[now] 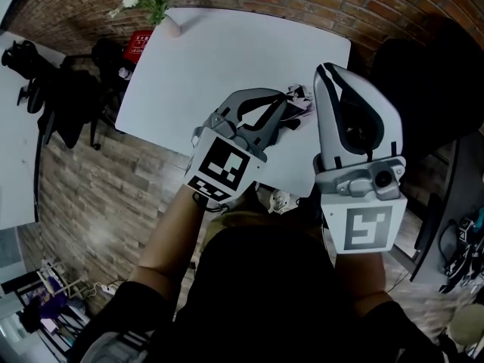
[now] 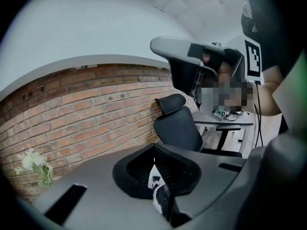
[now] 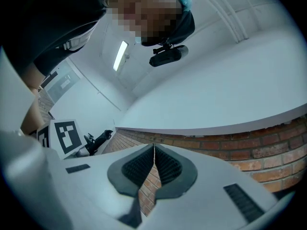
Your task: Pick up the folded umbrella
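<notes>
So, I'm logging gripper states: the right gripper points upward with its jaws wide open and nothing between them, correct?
Not quite. The right gripper does point upward with nothing between its jaws, but they are shut, tips meeting, not wide open. The right gripper view shows it.

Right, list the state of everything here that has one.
Patterned white folded umbrella: folded, lying on the white table, not gripped.
Left tongs: shut, empty.
Right tongs: shut, empty, pointing upward.
White flowers in pale vase: upright at the table corner.
</notes>
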Motion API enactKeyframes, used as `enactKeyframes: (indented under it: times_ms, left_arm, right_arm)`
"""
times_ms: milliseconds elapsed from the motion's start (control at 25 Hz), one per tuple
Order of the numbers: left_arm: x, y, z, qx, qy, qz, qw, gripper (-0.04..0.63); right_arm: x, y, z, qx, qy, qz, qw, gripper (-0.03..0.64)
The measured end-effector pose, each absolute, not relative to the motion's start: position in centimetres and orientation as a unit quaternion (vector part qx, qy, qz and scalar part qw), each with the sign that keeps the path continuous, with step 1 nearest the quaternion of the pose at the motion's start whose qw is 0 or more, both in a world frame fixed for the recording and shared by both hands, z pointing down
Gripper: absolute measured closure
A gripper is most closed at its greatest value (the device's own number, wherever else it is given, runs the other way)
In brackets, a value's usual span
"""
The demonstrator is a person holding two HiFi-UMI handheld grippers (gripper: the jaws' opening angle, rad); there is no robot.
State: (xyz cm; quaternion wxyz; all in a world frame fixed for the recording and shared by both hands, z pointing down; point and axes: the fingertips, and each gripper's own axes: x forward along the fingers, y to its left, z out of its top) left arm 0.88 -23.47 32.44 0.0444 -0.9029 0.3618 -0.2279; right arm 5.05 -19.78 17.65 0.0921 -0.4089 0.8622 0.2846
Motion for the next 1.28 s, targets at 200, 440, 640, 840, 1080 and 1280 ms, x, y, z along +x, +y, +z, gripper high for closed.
enactKeyframes:
  times_ms: [200, 440, 640, 840, 1080, 1280]
  left_arm:
    - [1.2, -24.1, 34.9, -0.901, 0.356, -0.249, 0.019, 0.583]
    - [1.1, -24.1, 38.4, -0.897, 0.338, -0.283, -0.021, 0.583]
    - [1.1, -24.3, 40.5, -0.894, 0.330, -0.301, -0.044, 0.583]
    - [0.9, -24.4, 43.5, -0.884, 0.321, -0.332, -0.080, 0.583]
    - [0.2, -24.3, 46.7, -0.866, 0.315, -0.367, -0.126, 0.583]
    - [0.2, -24.2, 48.6, -0.858, 0.304, -0.387, -0.148, 0.581]
  right_arm:
    - [5.0, -20.7, 17.6, -0.413, 0.862, 0.280, 0.089, 0.586]
    - [4.8, -21.5, 18.6, -0.412, 0.866, 0.276, 0.066, 0.586]
    - [5.6, -21.4, 19.4, -0.422, 0.862, 0.270, 0.076, 0.586]
    - [5.8, -21.7, 19.6, -0.429, 0.859, 0.269, 0.073, 0.586]
    - [5.7, -22.1, 20.1, -0.435, 0.856, 0.272, 0.058, 0.586]
    - [4.7, -22.9, 18.8, -0.441, 0.855, 0.269, 0.051, 0.586]
